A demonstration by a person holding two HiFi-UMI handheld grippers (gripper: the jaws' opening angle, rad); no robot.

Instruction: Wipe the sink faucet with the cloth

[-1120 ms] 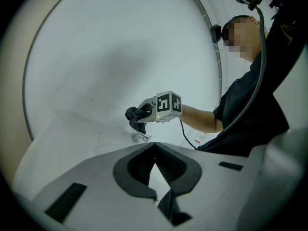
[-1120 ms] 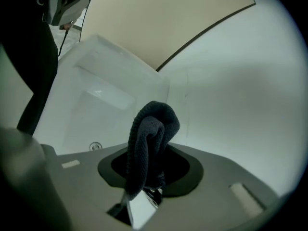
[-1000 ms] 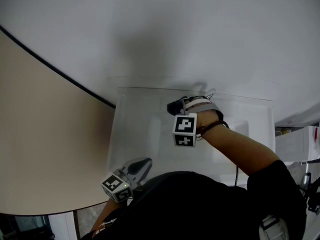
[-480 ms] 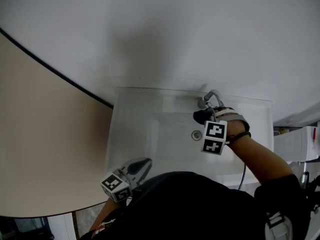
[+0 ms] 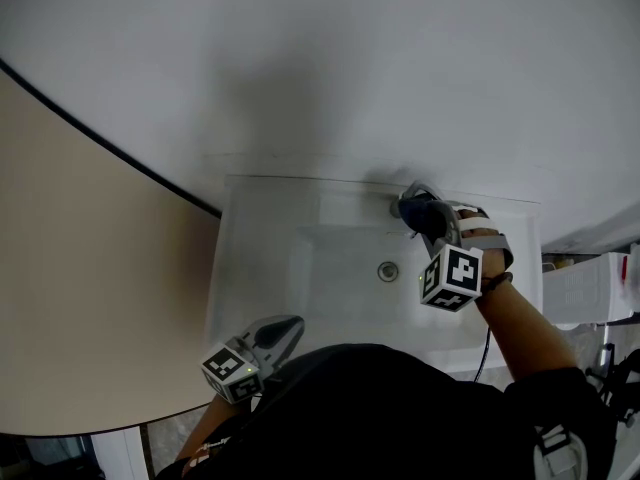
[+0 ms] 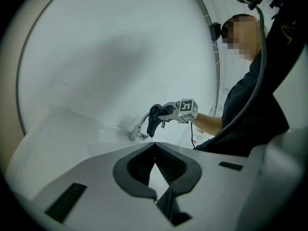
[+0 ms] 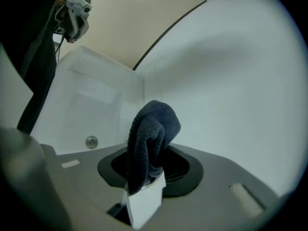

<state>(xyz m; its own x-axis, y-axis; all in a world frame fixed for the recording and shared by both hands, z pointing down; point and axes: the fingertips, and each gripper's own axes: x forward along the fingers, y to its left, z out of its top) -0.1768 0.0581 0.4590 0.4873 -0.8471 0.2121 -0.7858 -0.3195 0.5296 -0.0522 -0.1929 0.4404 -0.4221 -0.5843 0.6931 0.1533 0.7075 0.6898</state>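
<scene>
**Cloth at the faucet's upper end**

The fingers of my right gripper [image 5: 428, 220] clamp the dark blue cloth [image 7: 153, 129] — a thick, looped-weave wad folded over itself, standing toward 12 o'clock in the right gripper view. In the left gripper view it droops 12 to 6 across the upper end of the faucet [image 6: 139, 130], a slim chrome tube slanting from its base at 7 o'clock up toward 1.

In the head view the faucet stands at the back rim of the sink [image 5: 240, 268], at 1 o'clock from the round metal drain [image 5: 388, 270]. The sink is white, rectangular and smooth.

Behind it is a plain pale wall [image 5: 350, 68]. A beige panel [image 5: 80, 268] meets the wall along a dark curved seam at 9 o'clock.

My left gripper [image 5: 290, 326] — fingers closed on nothing — hangs at the sink's near-left corner.
</scene>
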